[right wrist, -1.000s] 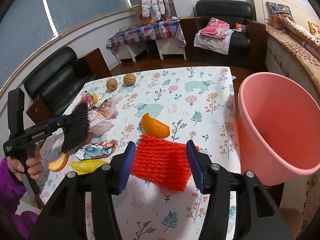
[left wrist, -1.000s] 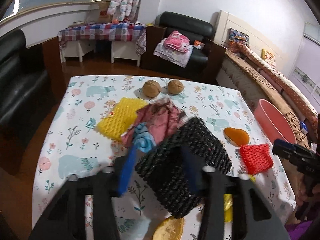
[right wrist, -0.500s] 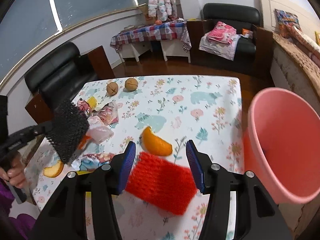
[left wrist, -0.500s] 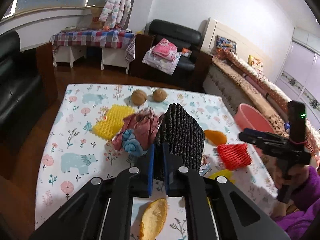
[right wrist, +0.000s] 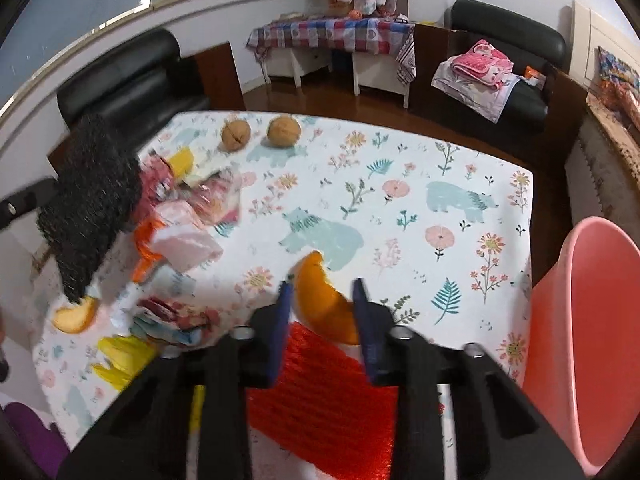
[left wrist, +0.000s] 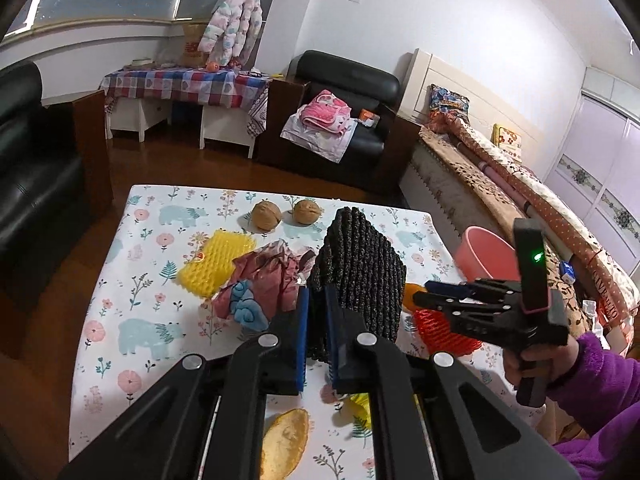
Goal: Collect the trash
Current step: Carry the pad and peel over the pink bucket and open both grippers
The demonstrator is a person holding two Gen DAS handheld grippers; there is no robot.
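My left gripper is shut on a black foam net and holds it up above the table; the net also shows at the left of the right wrist view. My right gripper is open, low over the table, with an orange peel between its fingers and a red foam net under them. In the left wrist view the right gripper hovers over the red net. A pink bin stands past the table's right edge.
On the floral tablecloth lie two walnuts, a yellow foam net, crumpled wrappers, yellow peel and an orange slice. Another peel lies near the front edge. Sofas and a bed surround the table.
My left gripper closed on the black net and lifted it off the table. My right gripper moved forward over the red net, so the orange peel now sits between its fingers.
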